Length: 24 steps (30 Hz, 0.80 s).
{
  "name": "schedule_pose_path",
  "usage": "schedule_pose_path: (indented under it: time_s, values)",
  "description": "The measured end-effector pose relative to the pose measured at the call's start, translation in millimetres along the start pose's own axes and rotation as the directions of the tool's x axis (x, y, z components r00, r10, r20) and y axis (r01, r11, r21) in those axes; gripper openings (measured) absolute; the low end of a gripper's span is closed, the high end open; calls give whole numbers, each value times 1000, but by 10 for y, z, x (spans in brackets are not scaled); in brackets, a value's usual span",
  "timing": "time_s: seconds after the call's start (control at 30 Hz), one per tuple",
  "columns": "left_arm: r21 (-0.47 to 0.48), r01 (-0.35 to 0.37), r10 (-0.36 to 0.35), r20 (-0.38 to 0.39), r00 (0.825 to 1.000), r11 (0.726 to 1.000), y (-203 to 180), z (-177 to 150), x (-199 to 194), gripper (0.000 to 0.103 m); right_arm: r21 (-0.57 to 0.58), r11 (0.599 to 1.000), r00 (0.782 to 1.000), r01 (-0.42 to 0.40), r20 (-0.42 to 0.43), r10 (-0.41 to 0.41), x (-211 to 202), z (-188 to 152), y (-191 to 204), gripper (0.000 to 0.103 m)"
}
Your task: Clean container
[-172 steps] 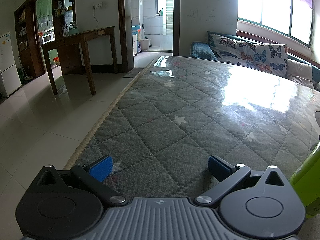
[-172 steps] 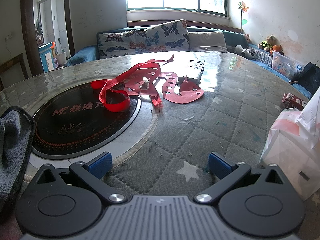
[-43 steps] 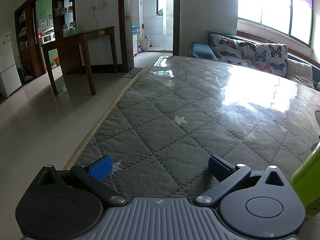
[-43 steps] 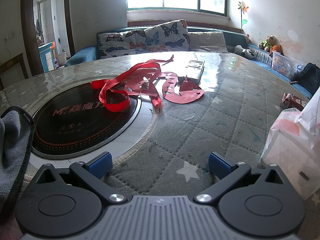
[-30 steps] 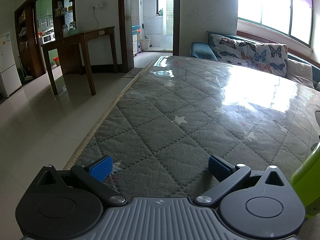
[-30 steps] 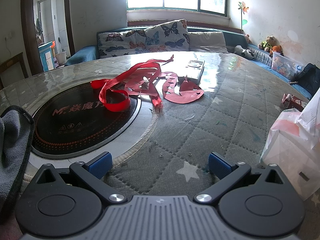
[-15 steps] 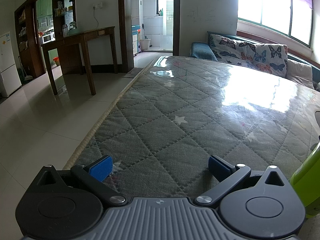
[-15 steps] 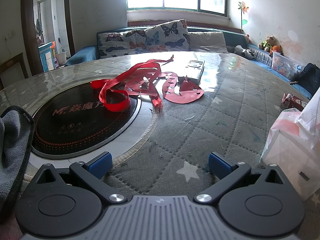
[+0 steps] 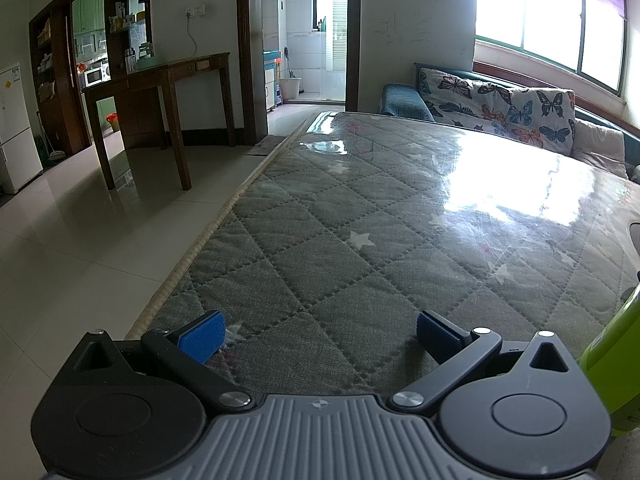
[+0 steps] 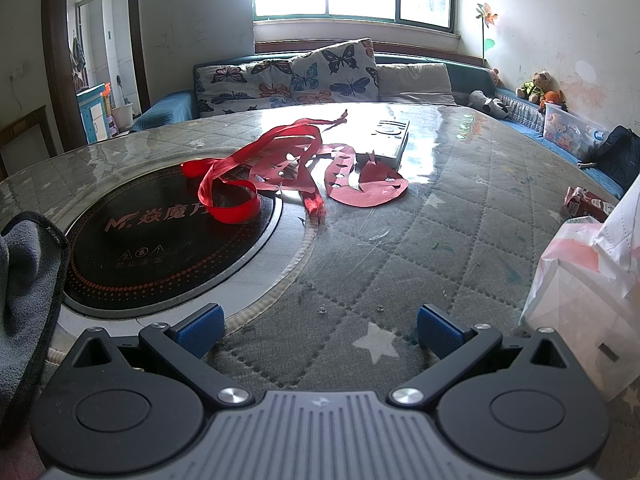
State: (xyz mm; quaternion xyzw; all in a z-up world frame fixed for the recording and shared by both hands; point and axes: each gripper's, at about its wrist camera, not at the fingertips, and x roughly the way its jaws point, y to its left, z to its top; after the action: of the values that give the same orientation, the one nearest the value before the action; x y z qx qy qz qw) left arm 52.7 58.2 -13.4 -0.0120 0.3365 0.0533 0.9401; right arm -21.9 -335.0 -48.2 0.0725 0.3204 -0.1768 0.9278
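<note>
A lime-green container (image 9: 612,364) shows only as a slice at the right edge of the left wrist view, right beside my left gripper (image 9: 320,336), which rests open on the quilted table cover with nothing between its fingers. A grey cloth (image 10: 28,292) lies at the left edge of the right wrist view, to the left of my right gripper (image 10: 320,330). That gripper is open too, low over the table with nothing held.
A black round cooktop (image 10: 168,236) is set into the table (image 10: 460,220), with red ribbon (image 10: 256,168) and red paper cutouts across it. A white remote (image 10: 386,138) lies behind them. A white plastic bag (image 10: 584,280) stands at the right. The table's left edge (image 9: 208,232) drops to tiled floor.
</note>
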Motion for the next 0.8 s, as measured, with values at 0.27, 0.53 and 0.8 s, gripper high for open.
schedule_pose_path:
  time_s: [0.27, 0.53, 0.8]
  values:
    - [-2, 2, -2, -1, 1000, 1000, 5, 0, 4, 103, 0, 1000, 1000, 0, 0, 0, 0, 0, 0, 103]
    - [-4, 3, -3, -1, 1000, 1000, 14, -4, 7, 103, 0, 1000, 1000, 0, 0, 0, 0, 0, 0, 103]
    - [-5, 4, -4, 0, 1000, 1000, 18, -13, 4, 103, 0, 1000, 1000, 0, 0, 0, 0, 0, -1, 103]
